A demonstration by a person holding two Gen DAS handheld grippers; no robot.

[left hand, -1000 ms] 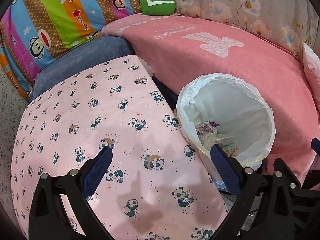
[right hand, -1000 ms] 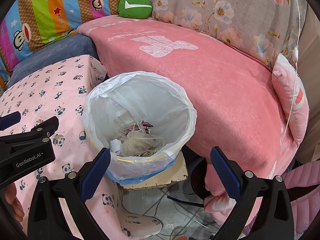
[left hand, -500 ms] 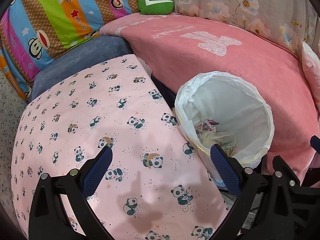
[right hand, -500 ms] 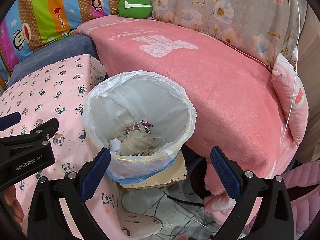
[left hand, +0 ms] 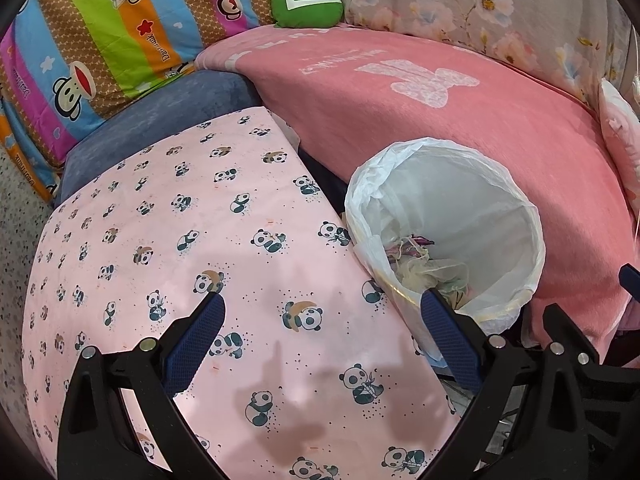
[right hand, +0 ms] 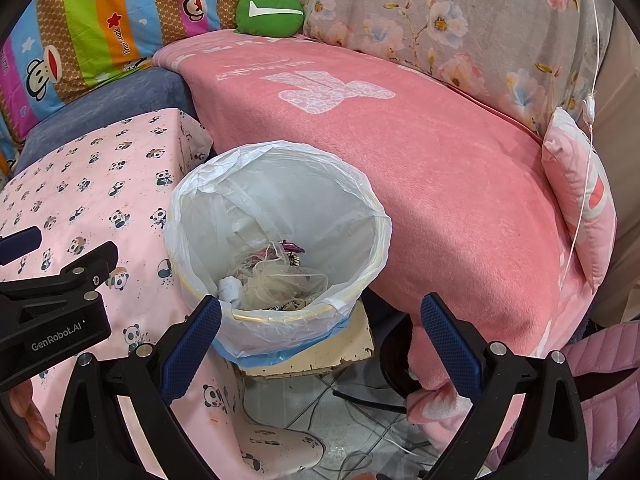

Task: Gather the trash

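Over the last second little changes: the left wrist view drifts slightly toward the sofa, so the green cushion [left hand: 307, 3] sits a touch lower in frame, while the right wrist view holds almost the same.

On the left, the panda-print counter [left hand: 168, 240] shows no loose litter. The left claw [left hand: 322, 338] hovers above it, spread wide and holding nothing.

Just beside the counter's right edge stands the trash bin [right hand: 280, 184], lined with a white bag. The collected trash [right hand: 276, 276], a crumpled pile of wrappers and netting, lies at its bottom.

The right claw [right hand: 320, 340] hangs over the bin's near rim, likewise wide apart and empty. Further right lies the pink sofa blanket [right hand: 420, 152], also bare.

With both claws empty and the litter binned, the collecting looks essentially done, unless more lies out of view.
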